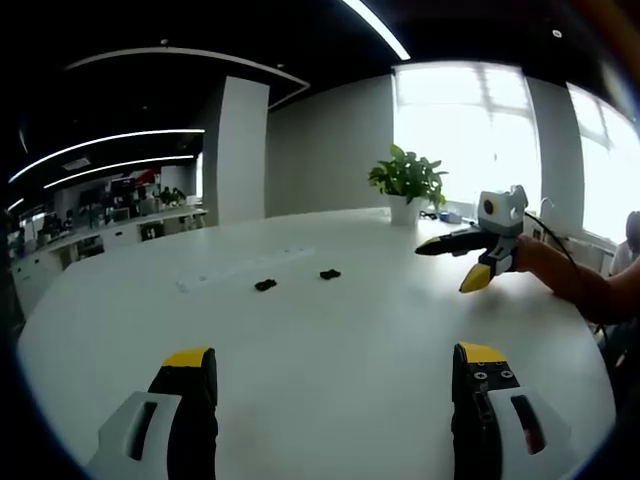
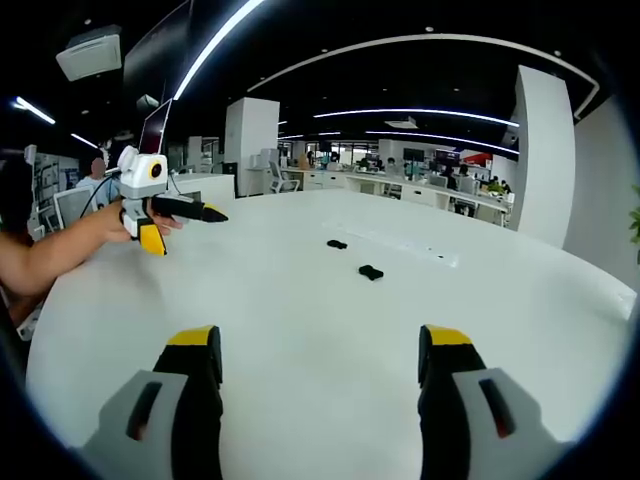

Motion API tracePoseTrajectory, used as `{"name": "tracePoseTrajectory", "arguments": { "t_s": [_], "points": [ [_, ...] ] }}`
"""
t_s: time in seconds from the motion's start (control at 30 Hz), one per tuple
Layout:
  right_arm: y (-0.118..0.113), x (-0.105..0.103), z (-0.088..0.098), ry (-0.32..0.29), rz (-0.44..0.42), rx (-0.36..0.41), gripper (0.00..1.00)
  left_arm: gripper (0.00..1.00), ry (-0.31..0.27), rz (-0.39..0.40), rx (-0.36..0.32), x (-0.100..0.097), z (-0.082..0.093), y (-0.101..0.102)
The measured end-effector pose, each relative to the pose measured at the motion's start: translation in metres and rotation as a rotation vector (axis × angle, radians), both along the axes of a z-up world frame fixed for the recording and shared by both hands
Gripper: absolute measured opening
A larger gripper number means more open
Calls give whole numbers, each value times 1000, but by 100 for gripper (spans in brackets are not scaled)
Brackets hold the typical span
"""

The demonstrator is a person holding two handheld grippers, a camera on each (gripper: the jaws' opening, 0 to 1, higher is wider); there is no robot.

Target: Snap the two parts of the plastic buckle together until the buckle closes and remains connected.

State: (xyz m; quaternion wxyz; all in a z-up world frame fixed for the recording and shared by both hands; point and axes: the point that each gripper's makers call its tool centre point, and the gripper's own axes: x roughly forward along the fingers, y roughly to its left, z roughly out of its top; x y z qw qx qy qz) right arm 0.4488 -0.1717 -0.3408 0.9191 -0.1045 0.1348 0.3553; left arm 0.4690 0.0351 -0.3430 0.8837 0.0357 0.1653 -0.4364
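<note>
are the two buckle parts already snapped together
No, the two buckle parts lie apart on the white table with bare surface between them.

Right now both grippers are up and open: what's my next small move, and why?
Probably lower each gripper toward its nearer buckle half. The two black pieces lie apart on the white table, untouched. The left gripper and the right gripper are open, holding nothing, well short of them.

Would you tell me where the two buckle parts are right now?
Both buckle parts lie apart on the white table, untouched, ahead of the open left gripper; the potted plant stands beyond them.
</note>
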Motion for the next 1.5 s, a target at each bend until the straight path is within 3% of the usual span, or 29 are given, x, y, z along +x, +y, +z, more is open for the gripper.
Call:
{"name": "tracePoseTrajectory", "arguments": {
  "t_s": [0.13, 0.23, 0.4, 0.53, 0.77, 0.9, 1.0, 1.1, 1.3, 1.5],
  "points": [
    [2, 0, -2, 5, 3, -2, 80, 99, -5, 4, -10, 3, 0, 3],
    [2, 0, -6, 15, 2, -9, 80, 99, 24, 3, -99, 4, 6, 2],
    [0, 0, -3, 9, -2, -11, 79, 98, 12, 24, -80, 11, 2, 8],
    [-1, 2, 0, 7, -6, 9, 79, 99, 49, 2, -173, 8, 8, 1],
    [3, -1, 0, 4, 8, 1, 79, 97, 30, -2, -99, 5, 0, -2],
    [1, 1, 0, 2, 0, 14, 78, 98, 24, 0, -85, 6, -2, -1],
    [-7, 6, 2, -11, -32, 20, 73, 99, 25, 6, -120, 10, 2, 3],
    [-10, 7, 9, -19, -42, 58, 74, 99, 25, 5, -130, 15, 4, 2],
    [-8, 5, 10, -26, -37, 67, 73, 99, 5, -10, -91, 10, 2, -6],
    [-14, 8, 1, -10, -56, 34, 73, 99, 28, -28, -43, 4, -10, -9]
  ]
}}
